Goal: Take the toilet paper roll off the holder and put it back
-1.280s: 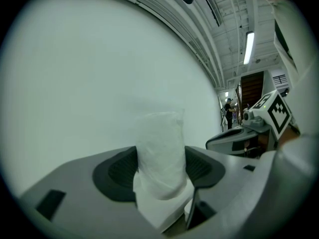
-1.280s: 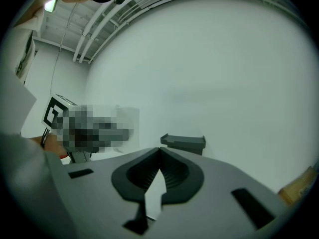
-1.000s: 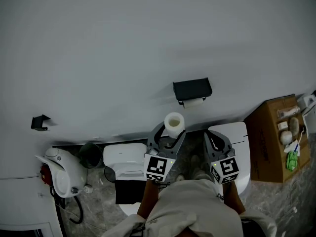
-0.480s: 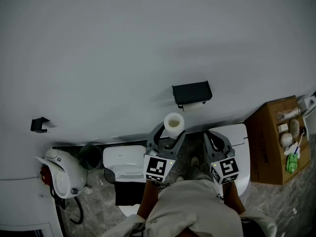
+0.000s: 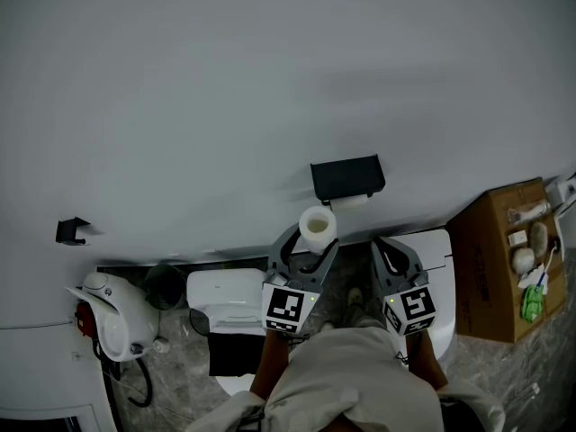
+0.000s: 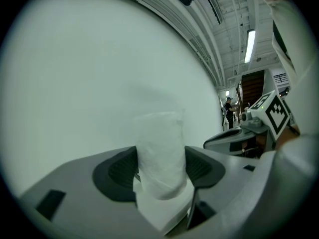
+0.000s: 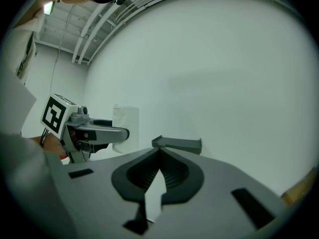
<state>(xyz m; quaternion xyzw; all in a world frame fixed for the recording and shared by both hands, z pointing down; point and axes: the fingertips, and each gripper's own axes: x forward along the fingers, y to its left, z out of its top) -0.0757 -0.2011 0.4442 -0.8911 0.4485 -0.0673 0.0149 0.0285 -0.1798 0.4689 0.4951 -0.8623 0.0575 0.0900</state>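
A white toilet paper roll (image 5: 317, 227) stands upright between the jaws of my left gripper (image 5: 306, 241), which is shut on it; in the left gripper view the roll (image 6: 160, 152) fills the gap between the dark pads. The black wall holder (image 5: 347, 178) hangs just above and right of the roll, apart from it. In the right gripper view the holder (image 7: 178, 143) shows as a dark shelf ahead. My right gripper (image 5: 393, 256) sits to the right of the left one, its jaws closed together with nothing between them (image 7: 158, 158).
A white toilet (image 5: 225, 297) lies below left, a white cistern or seat (image 5: 430, 252) below right. A cardboard box (image 5: 504, 259) with small items stands at the right. A white appliance (image 5: 112, 313) and a small black wall hook (image 5: 70, 230) sit at left.
Both grippers and the roll have moved closer to the wall holder; the holder now sits lower in the head view, nearer the roll's top.
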